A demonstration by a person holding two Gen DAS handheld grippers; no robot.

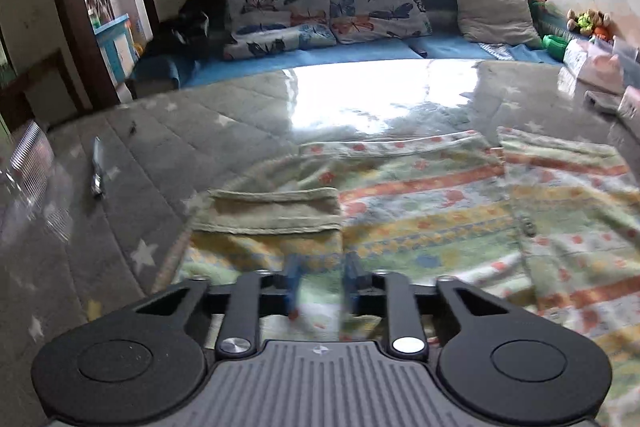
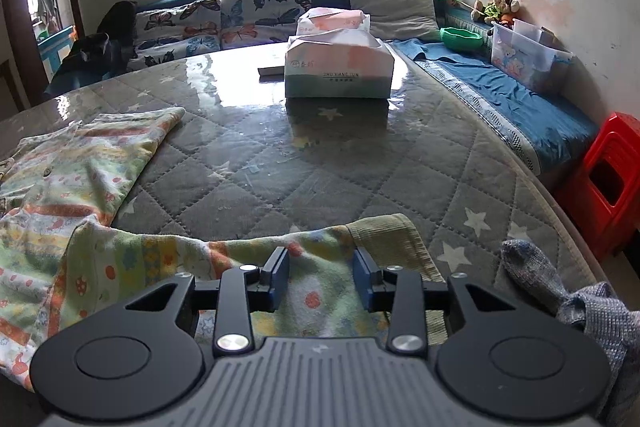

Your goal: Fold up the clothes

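Pastel-printed cotton, your shirt [image 1: 440, 211] lies spread on the quilted grey tabletop [image 1: 224, 131]. Your left gripper [image 1: 320, 291] hangs over the left sleeve by its ribbed cuff [image 1: 272, 211], blue fingers blurred and narrowly apart; you cannot tell if they pinch cloth. Your right gripper [image 2: 322, 279] stands spread over the other sleeve [image 2: 304, 267], with cloth between its fingers, unpressed.

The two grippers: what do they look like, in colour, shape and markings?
The left gripper and the right gripper look alike: a grey ribbed body with a small emblem, two round black discs, black linkage bars with silver pivot bolts, and jaws faced with blue pads. No cables or sleeves show.
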